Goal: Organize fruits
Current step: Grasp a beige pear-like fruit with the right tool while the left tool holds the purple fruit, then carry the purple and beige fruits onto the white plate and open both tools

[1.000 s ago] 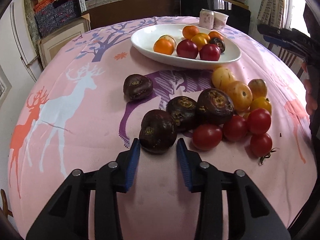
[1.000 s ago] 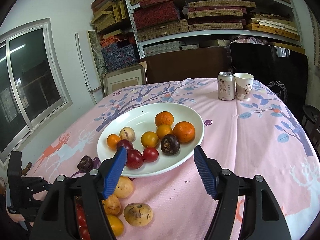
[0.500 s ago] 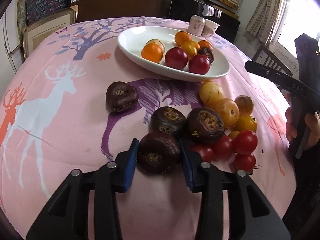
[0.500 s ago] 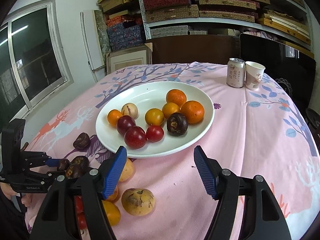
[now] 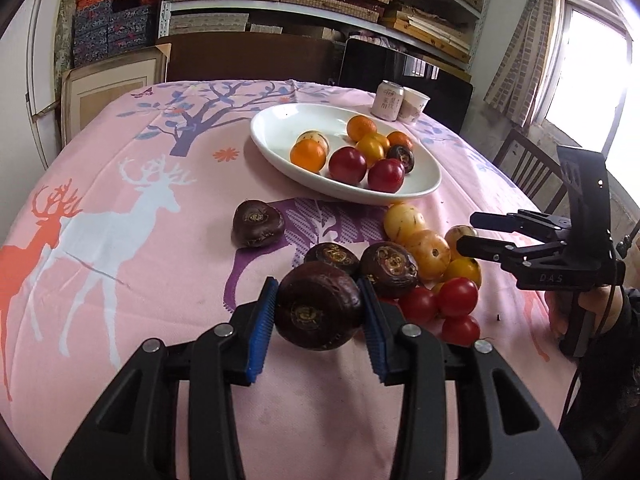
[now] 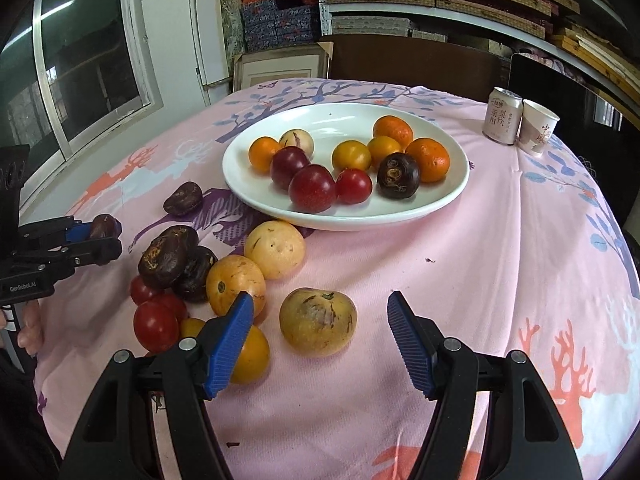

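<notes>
The left gripper (image 5: 320,312) clamps a dark purple wrinkled round fruit (image 5: 318,306), lifted above the pink deer-print tablecloth (image 5: 120,280) near its front edge. The right gripper (image 6: 320,332) gapes wide around nothing, a tan speckled fruit (image 6: 318,322) lying ahead of it. The white oval plate (image 6: 448,200) of fruit sits mid-table, loose tomatoes (image 6: 156,326) crowding between.

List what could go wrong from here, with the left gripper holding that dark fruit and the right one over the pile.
1. The dark purple fruit is round and pinched only at its sides by the left gripper; it might slip and drop onto the red tomatoes.
2. The white plate is crowded on its near side; a fruit set there may roll.
3. The open right gripper straddles the tan fruit; one finger could nudge the orange-yellow fruit.
</notes>
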{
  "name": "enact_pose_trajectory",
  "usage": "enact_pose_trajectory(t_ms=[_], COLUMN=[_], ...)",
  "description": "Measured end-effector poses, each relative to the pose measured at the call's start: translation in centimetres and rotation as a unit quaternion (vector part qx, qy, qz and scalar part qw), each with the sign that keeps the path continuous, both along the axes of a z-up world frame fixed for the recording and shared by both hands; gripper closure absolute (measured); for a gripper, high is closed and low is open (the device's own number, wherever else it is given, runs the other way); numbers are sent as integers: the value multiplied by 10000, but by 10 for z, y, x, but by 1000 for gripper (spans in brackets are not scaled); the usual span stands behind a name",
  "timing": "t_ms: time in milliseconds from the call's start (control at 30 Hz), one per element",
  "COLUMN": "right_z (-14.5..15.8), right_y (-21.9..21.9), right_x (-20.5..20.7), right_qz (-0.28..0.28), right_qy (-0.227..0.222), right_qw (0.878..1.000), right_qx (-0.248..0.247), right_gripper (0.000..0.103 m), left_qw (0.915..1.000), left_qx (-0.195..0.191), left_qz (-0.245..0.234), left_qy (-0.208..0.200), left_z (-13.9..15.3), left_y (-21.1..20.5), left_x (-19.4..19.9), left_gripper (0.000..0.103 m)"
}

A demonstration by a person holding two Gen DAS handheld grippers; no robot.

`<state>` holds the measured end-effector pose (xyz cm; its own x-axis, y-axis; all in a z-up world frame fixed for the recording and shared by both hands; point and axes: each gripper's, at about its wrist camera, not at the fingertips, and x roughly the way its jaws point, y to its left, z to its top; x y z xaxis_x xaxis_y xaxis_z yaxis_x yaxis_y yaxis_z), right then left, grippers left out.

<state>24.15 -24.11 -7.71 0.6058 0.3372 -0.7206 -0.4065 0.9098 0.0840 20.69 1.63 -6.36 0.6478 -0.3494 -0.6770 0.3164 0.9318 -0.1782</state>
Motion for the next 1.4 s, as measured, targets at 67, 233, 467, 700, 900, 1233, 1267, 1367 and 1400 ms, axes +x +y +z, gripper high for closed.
enact_pose_trajectory(t_ms=[67,233,467,700,900,1233,1267,1367,1400], right_z=[-2,-6,-16,-12,-2,4,5,9,11], right_y=[-3,-16,-17,-9,-22,-33,-34,-37,-37], right_x=[2,9,16,11,8,6,5,5,6], right_qz=[46,-162,-147,-7,-205,-389,-412,-490,-495], right_qy=[150,524,808,640,347,134,108,16,-2], right_qw=[9997,9965,9928,9951,9947,9932,9929,9918,9918], right_qx=[182,626,874,755,942,1087,1110,1181,1177], right_gripper=[43,44,44,61,61,61,61,61,61], left_qw=[10000,10000,9999,9999,10000,9999,9999,9998,9998], left_qx=[-20,-33,-13,-9,-35,-86,-89,-115,-145], left_qz=[3,-1,-37,-15,2,26,26,42,26], left_qy=[12,21,93,114,40,-62,-73,-141,-115], left_z=[0,0,-2,-3,-1,1,1,5,6], left_y=[1,2,0,0,1,3,3,3,3], left_x=[-1,-2,0,1,-1,-4,-4,-4,-2], left_gripper=[63,63,63,63,63,63,63,63,63])
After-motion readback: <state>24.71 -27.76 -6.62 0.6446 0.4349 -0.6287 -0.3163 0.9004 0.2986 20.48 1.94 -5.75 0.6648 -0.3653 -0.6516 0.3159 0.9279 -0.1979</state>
